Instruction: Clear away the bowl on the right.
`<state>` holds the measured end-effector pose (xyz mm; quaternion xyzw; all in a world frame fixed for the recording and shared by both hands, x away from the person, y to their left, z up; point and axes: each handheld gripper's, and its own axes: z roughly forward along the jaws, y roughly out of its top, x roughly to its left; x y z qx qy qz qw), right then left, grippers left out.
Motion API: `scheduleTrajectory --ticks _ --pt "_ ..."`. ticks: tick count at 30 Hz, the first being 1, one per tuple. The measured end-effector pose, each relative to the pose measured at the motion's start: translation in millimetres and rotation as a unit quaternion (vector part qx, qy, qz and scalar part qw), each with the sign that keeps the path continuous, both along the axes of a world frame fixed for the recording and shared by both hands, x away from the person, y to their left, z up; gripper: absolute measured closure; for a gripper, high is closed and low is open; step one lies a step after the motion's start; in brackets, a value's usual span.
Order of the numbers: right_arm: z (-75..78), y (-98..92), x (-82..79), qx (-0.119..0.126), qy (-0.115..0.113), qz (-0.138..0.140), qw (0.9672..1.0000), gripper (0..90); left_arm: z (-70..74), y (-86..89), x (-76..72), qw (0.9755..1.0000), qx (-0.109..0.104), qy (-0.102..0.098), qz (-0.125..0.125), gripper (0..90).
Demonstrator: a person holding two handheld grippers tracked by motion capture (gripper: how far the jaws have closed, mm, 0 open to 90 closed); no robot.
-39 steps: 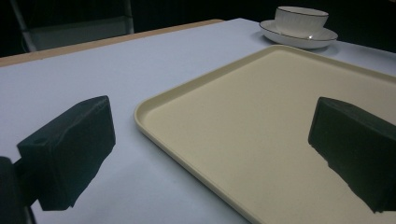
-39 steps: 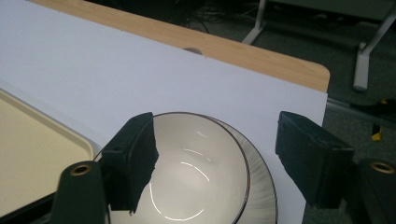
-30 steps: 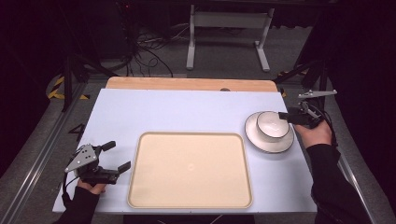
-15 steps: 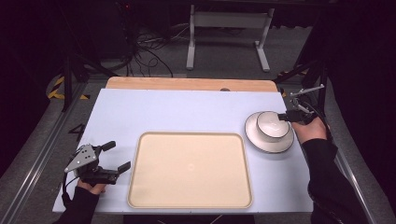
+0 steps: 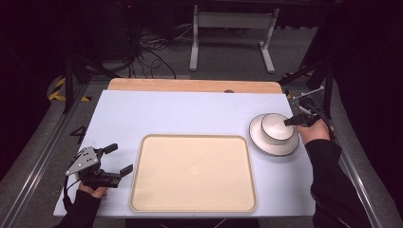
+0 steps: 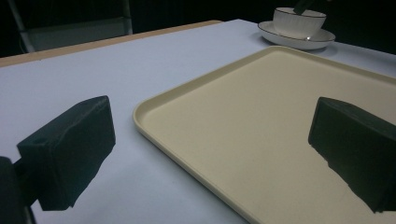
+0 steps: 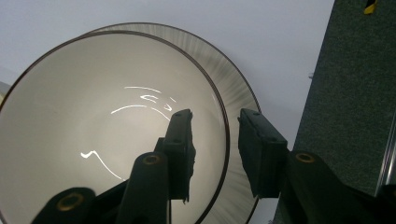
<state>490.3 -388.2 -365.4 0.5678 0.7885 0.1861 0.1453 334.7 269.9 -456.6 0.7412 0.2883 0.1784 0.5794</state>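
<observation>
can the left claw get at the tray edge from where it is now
Probably yes. The left claw sits open beside the tray, on the bare table, with the tray's near rim running between its jaws and nothing lying between them. The bowl on its saucer is far across, at the right claw.

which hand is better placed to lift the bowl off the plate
Right: the right gripper straddles the bowl rim, jaws just closing. The left gripper sits open across the tray.

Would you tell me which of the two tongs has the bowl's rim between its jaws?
The right tongs: they straddle the white bowl; the left tongs hold nothing.
</observation>
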Motion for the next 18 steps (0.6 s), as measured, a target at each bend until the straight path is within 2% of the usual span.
scheduleTrajectory --ticks 2,10,18 --pt "-3.0 -0.6 2.3 0.002 0.013 -0.005 0.9999 66.7 0.1 0.1 0.2 1.0000 0.002 -0.001 -0.001 1.4" --pt "-12.0 -0.8 8.2 0.008 0.038 -0.010 0.9992 71.2 0.0 -0.1 0.0 1.0000 0.000 0.000 0.000 1.4" --pt "-17.4 -0.9 11.8 0.007 0.050 -0.014 0.9986 76.2 0.0 0.1 0.0 1.0000 0.000 0.000 -0.001 1.4"
